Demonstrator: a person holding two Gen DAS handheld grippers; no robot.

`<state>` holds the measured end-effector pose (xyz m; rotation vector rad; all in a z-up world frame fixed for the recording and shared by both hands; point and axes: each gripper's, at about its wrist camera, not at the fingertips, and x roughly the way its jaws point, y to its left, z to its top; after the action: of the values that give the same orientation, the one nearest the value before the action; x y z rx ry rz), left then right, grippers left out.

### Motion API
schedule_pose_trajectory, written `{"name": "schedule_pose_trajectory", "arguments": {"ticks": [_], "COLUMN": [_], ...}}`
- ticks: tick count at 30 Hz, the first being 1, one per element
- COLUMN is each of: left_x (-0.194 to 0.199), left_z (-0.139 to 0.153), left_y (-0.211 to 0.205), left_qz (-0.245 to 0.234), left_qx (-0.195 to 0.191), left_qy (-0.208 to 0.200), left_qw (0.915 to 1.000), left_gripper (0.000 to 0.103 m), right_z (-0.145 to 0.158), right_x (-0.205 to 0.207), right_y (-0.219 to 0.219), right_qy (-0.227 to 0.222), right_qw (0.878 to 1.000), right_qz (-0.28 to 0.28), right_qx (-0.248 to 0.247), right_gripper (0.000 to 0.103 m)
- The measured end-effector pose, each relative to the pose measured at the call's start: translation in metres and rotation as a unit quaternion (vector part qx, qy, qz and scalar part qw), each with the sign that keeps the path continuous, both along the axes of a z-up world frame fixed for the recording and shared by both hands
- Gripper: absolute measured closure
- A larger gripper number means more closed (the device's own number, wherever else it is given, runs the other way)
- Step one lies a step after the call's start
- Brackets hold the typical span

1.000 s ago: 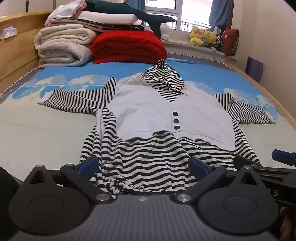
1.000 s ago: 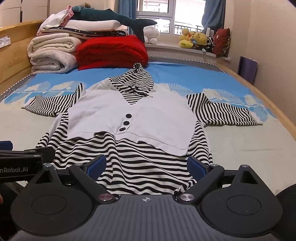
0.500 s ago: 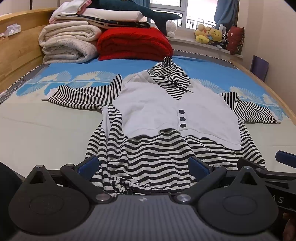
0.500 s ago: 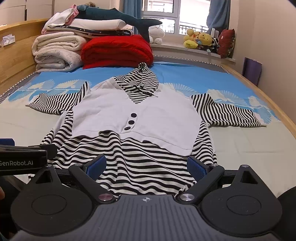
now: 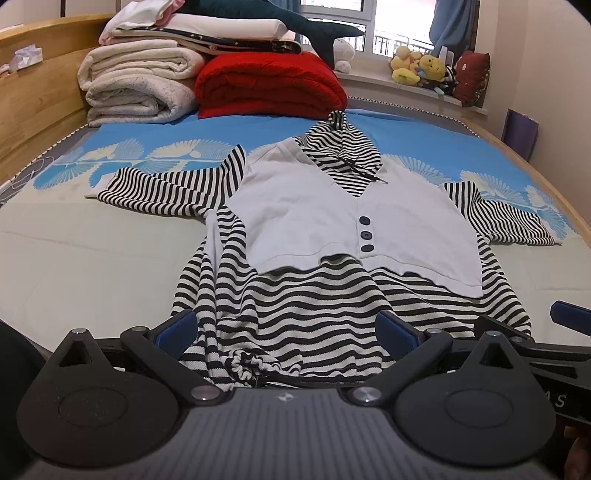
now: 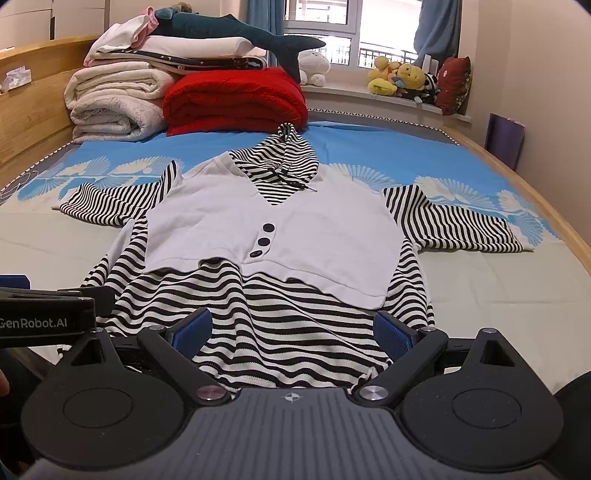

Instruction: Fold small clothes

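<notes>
The top is black-and-white striped on hood, sleeves and lower body, with a plain pale grey vest panel carrying three dark navy buttons; the bed sheet is cream near the camera and bright blue further back, with white fan-shaped prints; the folded blanket is red; the rolled blankets beside it are off-white; the plush shark is dark teal; the bed frame is light wood; each hand-held gripper is black with blue finger pads.
</notes>
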<state>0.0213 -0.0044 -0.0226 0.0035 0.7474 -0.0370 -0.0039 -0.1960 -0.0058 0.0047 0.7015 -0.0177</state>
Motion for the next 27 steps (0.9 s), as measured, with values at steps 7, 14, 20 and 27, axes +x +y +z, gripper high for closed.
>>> {"name": "schedule_pose_trajectory", "arguments": {"ticks": [7,14,20,27], "left_x": [0.0005,0.0008,0.0009,0.001], "left_z": [0.0004,-0.0002,-0.0025,-0.0026], "left_y": [0.0008,0.0006,0.0004,0.0006], "left_qz": [0.0,0.0,0.001,0.001], "left_qx": [0.001,0.001,0.001,0.001], "left_qy": [0.003,0.004,0.007,0.007], "left_qw": [1.0,1.0,1.0,1.0], "left_gripper": [0.001,0.001,0.001,0.001], "right_z": [0.0002,-0.0005,-0.0019,-0.002], "right_x": [0.0003,0.0008,0.001,0.001], "right_y": [0.0006,0.0001,0.0,0.0], "right_qy": [0.001,0.003,0.006,0.006], "right_qw": [1.0,1.0,1.0,1.0], "right_qz": [0.003,0.002,0.002,0.002], "right_qx": [-0.001,0.0,0.0,-0.001], "right_gripper": [0.009,0.009,0.009,0.009]}}
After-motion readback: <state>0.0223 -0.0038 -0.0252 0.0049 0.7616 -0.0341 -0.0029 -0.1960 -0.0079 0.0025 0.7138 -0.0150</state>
